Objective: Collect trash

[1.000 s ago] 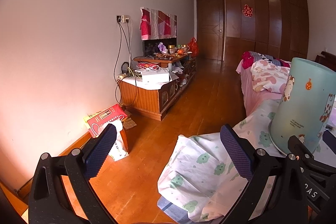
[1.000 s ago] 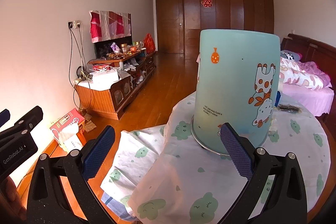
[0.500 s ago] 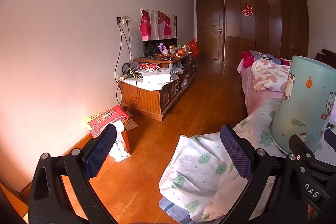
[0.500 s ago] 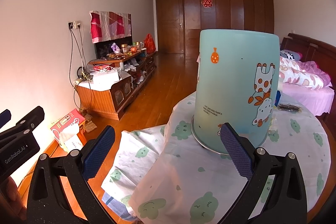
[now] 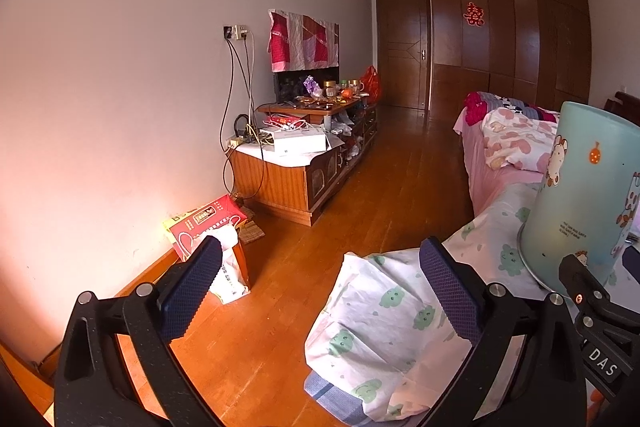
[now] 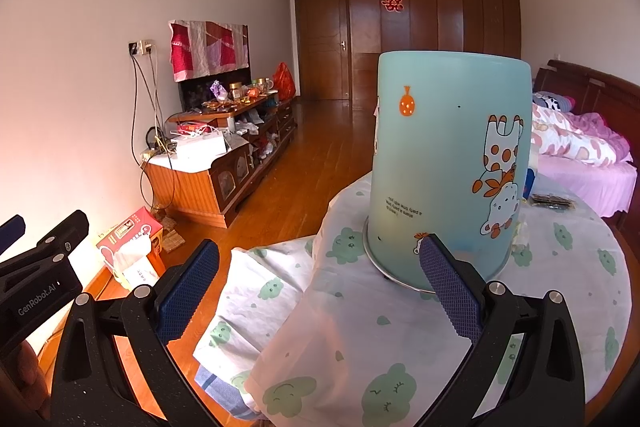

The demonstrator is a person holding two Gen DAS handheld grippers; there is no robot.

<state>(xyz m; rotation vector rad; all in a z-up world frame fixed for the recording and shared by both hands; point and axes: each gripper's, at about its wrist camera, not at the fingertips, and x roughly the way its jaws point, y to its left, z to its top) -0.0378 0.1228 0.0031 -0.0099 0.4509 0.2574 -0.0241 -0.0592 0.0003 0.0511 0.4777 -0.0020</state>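
The left gripper (image 5: 320, 287) and right gripper (image 6: 320, 283) both hold their fingers wide and empty, near the inverted blue bin (image 6: 448, 163) standing on the cloth-covered surface (image 6: 400, 331).

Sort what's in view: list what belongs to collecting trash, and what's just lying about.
For the job:
- pale blue plastic bin with cartoon animals, standing upside down on the cloth-covered table
- left claw, open
- right claw, open

Just lying about:
- red cardboard box by the wall
- wooden TV cabinet
- pink bed
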